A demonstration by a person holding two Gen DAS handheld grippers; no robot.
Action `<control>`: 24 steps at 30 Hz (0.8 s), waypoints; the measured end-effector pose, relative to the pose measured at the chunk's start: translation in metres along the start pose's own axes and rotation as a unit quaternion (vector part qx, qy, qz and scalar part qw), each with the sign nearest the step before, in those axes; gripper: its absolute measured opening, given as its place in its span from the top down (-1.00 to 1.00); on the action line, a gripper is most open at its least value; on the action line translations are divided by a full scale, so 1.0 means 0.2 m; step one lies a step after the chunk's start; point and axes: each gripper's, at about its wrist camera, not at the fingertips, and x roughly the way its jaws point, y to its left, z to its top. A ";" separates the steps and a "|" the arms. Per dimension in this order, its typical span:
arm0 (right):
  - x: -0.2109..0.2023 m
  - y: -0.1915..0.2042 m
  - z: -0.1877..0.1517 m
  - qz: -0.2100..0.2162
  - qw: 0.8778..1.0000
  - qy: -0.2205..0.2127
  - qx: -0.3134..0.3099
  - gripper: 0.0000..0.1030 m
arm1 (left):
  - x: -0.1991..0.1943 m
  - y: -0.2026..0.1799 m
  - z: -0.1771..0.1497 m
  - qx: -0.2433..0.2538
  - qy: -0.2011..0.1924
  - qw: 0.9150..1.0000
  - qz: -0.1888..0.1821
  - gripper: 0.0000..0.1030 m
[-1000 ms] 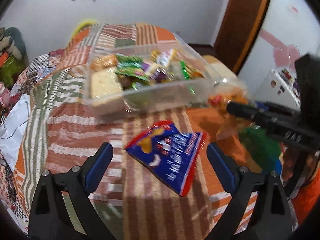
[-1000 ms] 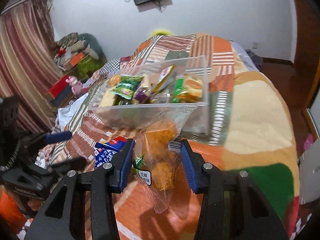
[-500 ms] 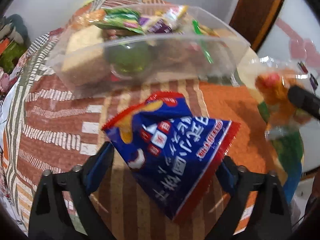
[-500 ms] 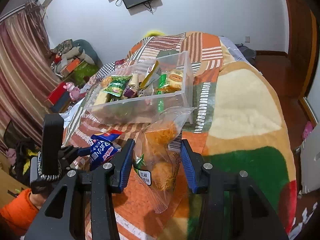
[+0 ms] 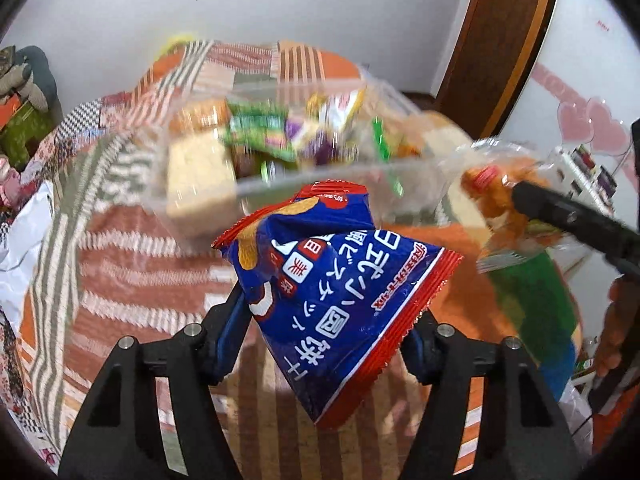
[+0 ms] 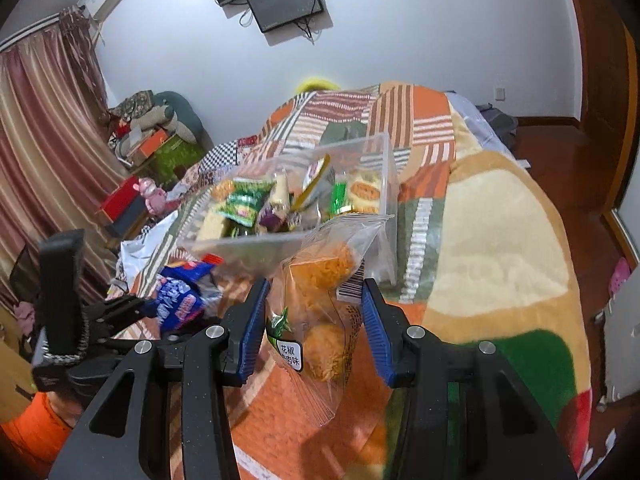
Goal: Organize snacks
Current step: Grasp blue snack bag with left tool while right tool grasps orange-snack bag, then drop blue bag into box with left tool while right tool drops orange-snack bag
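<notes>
The left tongs (image 5: 326, 332) have a blue and red snack bag (image 5: 336, 280) between their two blue pads. The jaws are closing on it, and the pads sit against the bag's sides, so the bag looks pinched and lifted off the bed (image 5: 132, 264). The bag has white letters on it and red crinkly edges, and it stands tilted with one corner pointing down. The right tongs (image 6: 314, 328) are pinching a clear bag of orange snacks (image 6: 320, 300). That bag has a little white label and a bar code, and its floppy end hangs down over the orange part of the blanket (image 6: 492, 264). Behind both bags sits a clear plastic box (image 6: 384, 168) on the striped blanket. It is full of other snacks, with green, purple and yellow wrappers and a pale cracker pack. In the left wrist view the box looks blurry. The blue bag is just in front of the box, and the clear bag is near the box's right corner. From the right wrist view you can see the left tongs low on the left with the blue bag in them, and an orange sleeve (image 6: 24, 428) below.
</notes>
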 end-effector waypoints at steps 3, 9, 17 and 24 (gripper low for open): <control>-0.02 0.01 0.05 0.002 1.000 -0.013 -0.005 0.17 | -0.06 0.02 0.11 -0.006 -0.022 1.000 -0.011 -0.27; -0.04 0.05 0.14 0.001 0.999 -0.043 -0.016 0.17 | -0.13 0.00 0.29 -0.003 -0.063 0.998 -0.006 -0.28; 0.01 0.07 0.27 -0.007 0.997 -0.072 -0.028 0.17 | -0.08 0.01 0.48 0.000 -0.085 0.996 -0.006 -0.28; 0.17 0.05 0.32 -0.012 0.998 -0.055 -0.025 0.17 | 0.07 0.02 0.58 -0.009 -0.068 0.998 -0.011 -0.28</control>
